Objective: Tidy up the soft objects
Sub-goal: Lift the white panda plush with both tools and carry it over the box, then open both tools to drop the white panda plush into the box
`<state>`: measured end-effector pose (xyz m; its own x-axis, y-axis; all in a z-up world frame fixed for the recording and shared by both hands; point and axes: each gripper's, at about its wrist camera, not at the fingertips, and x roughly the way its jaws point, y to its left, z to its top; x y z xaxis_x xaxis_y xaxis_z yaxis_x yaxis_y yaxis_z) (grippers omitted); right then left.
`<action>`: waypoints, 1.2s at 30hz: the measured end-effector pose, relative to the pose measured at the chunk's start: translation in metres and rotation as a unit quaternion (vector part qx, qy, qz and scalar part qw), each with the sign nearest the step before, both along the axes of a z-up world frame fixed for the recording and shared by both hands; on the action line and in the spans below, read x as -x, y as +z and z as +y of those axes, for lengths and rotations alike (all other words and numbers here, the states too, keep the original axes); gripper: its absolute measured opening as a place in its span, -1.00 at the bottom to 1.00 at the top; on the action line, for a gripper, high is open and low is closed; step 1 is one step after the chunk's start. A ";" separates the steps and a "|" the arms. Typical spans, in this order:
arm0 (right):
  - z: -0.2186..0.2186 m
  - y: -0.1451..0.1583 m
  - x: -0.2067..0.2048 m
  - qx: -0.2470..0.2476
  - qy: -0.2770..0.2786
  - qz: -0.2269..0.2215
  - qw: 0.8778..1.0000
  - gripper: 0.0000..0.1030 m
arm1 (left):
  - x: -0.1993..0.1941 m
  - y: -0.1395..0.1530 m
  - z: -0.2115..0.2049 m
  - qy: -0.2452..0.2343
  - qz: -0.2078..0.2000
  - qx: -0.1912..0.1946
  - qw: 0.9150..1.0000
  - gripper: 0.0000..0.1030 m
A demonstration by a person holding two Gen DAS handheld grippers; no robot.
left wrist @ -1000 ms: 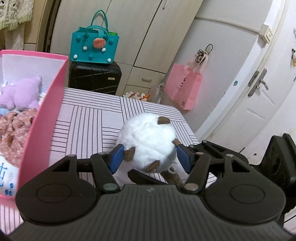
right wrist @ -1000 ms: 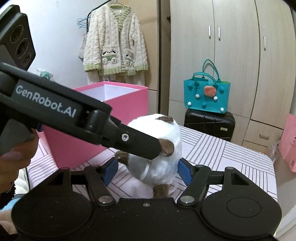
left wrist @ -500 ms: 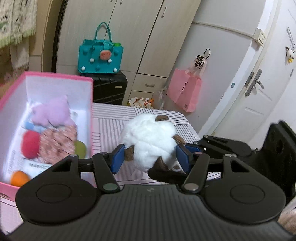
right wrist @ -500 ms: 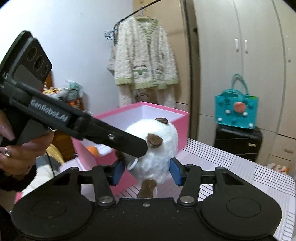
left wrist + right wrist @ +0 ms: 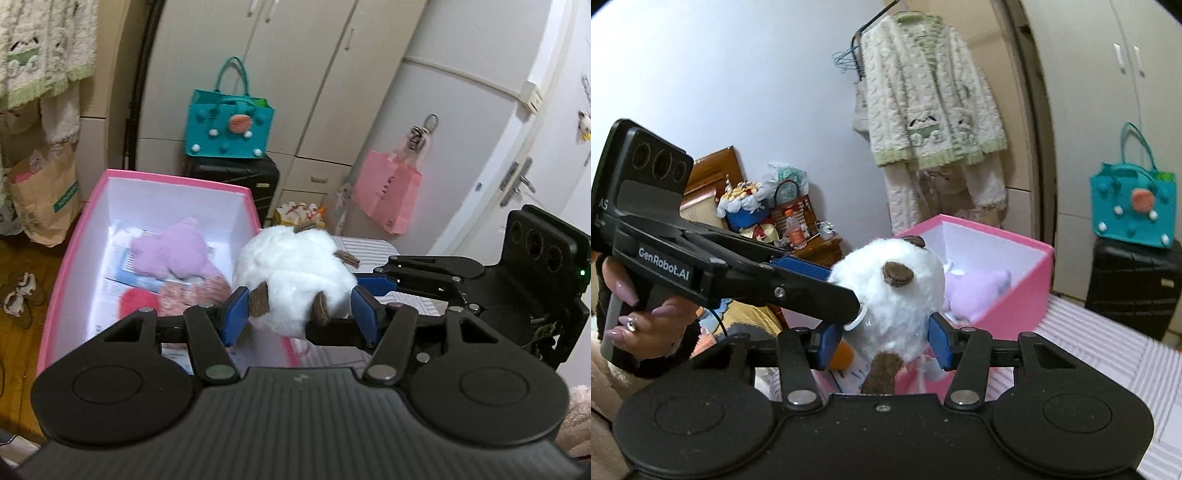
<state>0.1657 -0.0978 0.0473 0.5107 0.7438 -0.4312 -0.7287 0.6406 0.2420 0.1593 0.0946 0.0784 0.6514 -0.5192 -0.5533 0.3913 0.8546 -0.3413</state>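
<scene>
1. Two claws hold one white plush toy [image 5: 295, 273] from crossing directions, in the air above the near right-hand corner of the pink box [image 5: 74, 236].
2. Left claw [image 5: 297, 312]: jaws about half open, both blue pads pressed into the toy's fur on either side. A firm hold.
3. Right claw [image 5: 882, 338]: jaws about half open and clamped on the same toy; they have just been closing, with the toy between them. In the left wrist view this claw reaches in from the right, one finger passing under the toy.
4. Orientation of toy: nearly round, so its long axis is hard to make out. In the right wrist view one brown felt ear sits on top, a brown round patch faces the camera, and a brown limb hangs straight down toward the claw body. A small white loop at its left side touches the left claw's finger.
5. Box contents, left wrist view: a lilac plush [image 5: 170, 247], a red ball [image 5: 135, 301] and a pink floral soft item [image 5: 192, 291] lie on the white floor of the box.
6. The box stands on a striped worktop [image 5: 1082, 332].
7. A person's hand [image 5: 639, 314] grips the left claw's handle, seen in the right wrist view.
</scene>
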 end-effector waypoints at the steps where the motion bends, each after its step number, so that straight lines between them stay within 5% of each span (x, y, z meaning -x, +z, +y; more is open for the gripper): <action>1: 0.005 0.001 -0.002 0.004 0.004 -0.002 1.000 0.09 | -0.004 0.001 0.006 0.005 0.003 0.001 1.000 0.14; 13: 0.066 -0.006 -0.050 0.027 0.054 0.048 0.997 0.08 | -0.041 -0.013 0.061 0.058 0.063 -0.008 0.996 0.18; 22: 0.098 -0.031 -0.053 0.126 0.088 0.045 0.987 0.08 | -0.063 -0.053 0.065 0.037 0.145 -0.038 0.988 0.18; 30: 0.110 -0.033 -0.048 0.210 0.116 0.014 0.971 0.08 | -0.071 -0.065 0.055 0.009 0.158 -0.068 0.985 0.18; 36: 0.102 -0.029 -0.045 0.212 0.112 0.009 0.971 0.08 | -0.072 -0.064 0.058 0.005 0.156 -0.067 0.985 0.22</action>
<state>0.2107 0.0040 0.0178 0.3451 0.5891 -0.7307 -0.8596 0.5109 0.0058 0.2314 0.1521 0.0143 0.4430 -0.4225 -0.7908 0.2768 0.9034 -0.3276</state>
